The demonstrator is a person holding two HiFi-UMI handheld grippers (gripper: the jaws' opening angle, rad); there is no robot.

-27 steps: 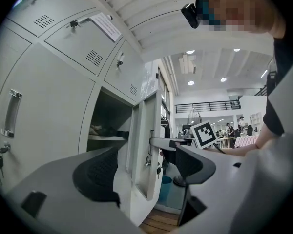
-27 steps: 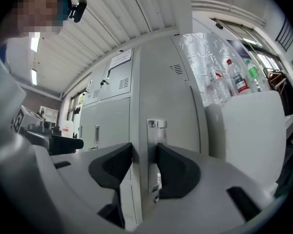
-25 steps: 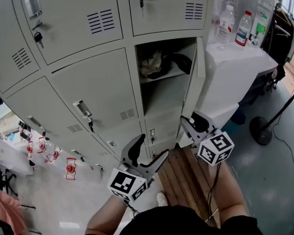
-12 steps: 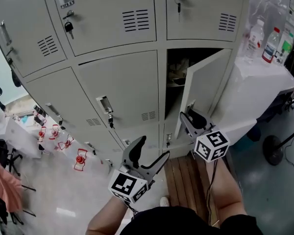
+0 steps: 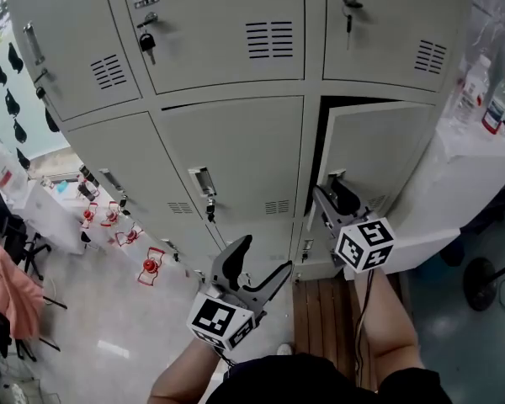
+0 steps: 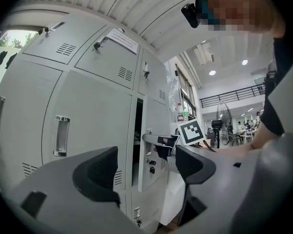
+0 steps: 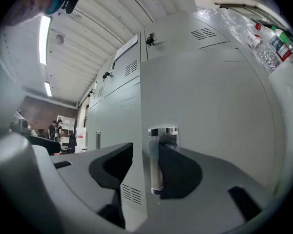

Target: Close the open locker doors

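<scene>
My left gripper point(image 5: 265, 255) hangs short of the lockers point(image 5: 227, 150), its fingers spread and empty. To its right, the one open locker door point(image 5: 379, 154) stands nearly shut, with a dark gap at its free edge. My right gripper point(image 5: 328, 194) has just eased its fingers apart. They straddle that edge by the handle point(image 7: 161, 130), unclamped; a last push remains.
</scene>
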